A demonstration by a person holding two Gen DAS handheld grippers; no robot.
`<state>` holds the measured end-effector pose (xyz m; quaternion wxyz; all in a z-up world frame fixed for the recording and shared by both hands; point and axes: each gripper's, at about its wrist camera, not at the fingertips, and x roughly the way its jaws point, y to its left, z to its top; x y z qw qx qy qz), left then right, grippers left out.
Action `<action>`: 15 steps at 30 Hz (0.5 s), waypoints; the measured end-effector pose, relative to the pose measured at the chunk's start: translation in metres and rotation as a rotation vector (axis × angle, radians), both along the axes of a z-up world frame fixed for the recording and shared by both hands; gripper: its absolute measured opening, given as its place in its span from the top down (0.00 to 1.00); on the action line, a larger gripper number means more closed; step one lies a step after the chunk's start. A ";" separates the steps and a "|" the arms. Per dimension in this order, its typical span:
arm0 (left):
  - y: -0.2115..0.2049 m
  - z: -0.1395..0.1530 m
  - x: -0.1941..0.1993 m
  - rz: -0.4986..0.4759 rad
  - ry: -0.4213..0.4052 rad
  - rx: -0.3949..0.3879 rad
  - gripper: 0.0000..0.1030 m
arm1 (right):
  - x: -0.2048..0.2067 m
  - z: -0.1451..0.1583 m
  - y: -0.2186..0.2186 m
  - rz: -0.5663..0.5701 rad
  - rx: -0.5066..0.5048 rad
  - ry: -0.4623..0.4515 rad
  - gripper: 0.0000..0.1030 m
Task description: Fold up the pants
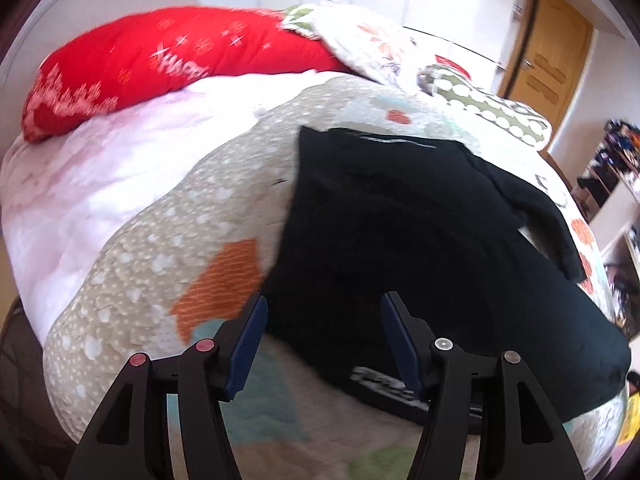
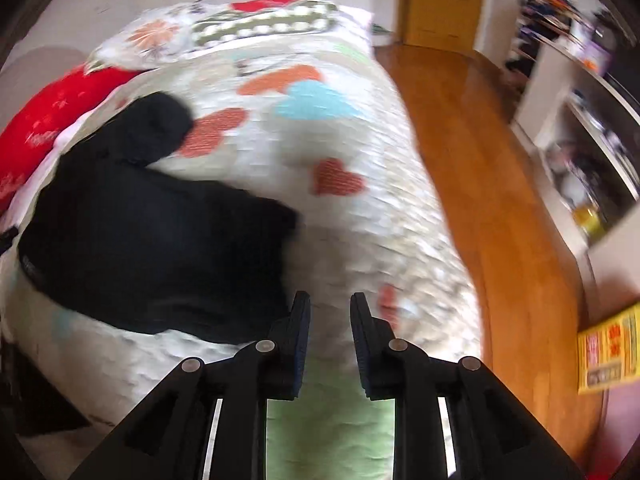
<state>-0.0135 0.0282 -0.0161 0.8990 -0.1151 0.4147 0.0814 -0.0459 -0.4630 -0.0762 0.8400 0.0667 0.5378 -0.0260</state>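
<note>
Black pants (image 1: 420, 240) lie spread on the patterned bedspread (image 1: 168, 240), waistband nearest me, one leg partly folded over toward the far right. My left gripper (image 1: 324, 304) is open and empty, hovering just above the near edge of the pants. In the right wrist view the pants (image 2: 152, 240) lie left of centre. My right gripper (image 2: 330, 300) is open with a narrow gap, empty, above the bedspread (image 2: 360, 200) just right of the pants' near corner.
A red pillow (image 1: 140, 64) and a floral pillow (image 1: 372, 48) lie at the head of the bed. The bed's right edge drops to a wooden floor (image 2: 480, 160). Shelves with clutter (image 2: 580, 140) and a wooden door (image 2: 440, 0) stand beyond.
</note>
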 end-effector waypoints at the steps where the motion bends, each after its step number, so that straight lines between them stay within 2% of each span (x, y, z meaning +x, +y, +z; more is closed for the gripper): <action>1: 0.010 -0.001 0.000 0.021 0.005 -0.020 0.38 | -0.002 0.003 -0.011 -0.052 0.052 -0.031 0.77; 3: 0.022 -0.002 0.001 0.046 0.008 -0.055 0.35 | 0.001 0.008 -0.024 -0.100 0.156 -0.112 0.63; 4: 0.030 -0.004 0.001 0.059 0.011 -0.084 0.31 | 0.006 0.008 -0.025 -0.112 0.192 -0.142 0.46; 5: 0.034 -0.006 0.002 0.064 0.015 -0.103 0.28 | 0.014 0.007 -0.022 -0.114 0.223 -0.154 0.41; 7: 0.042 -0.015 0.004 0.071 0.040 -0.149 0.25 | 0.029 0.000 -0.017 -0.079 0.281 -0.150 0.41; 9: 0.043 -0.023 0.007 0.070 0.066 -0.180 0.25 | 0.042 -0.016 -0.012 -0.057 0.339 -0.125 0.47; 11: 0.040 -0.028 0.011 0.056 0.087 -0.181 0.25 | 0.054 -0.025 0.006 0.010 0.378 -0.097 0.79; 12: 0.039 -0.029 0.013 0.050 0.090 -0.172 0.25 | 0.054 -0.021 0.015 0.048 0.370 -0.109 0.85; 15: 0.032 -0.031 0.021 0.034 0.092 -0.137 0.25 | 0.064 -0.009 0.032 0.102 0.211 -0.148 0.88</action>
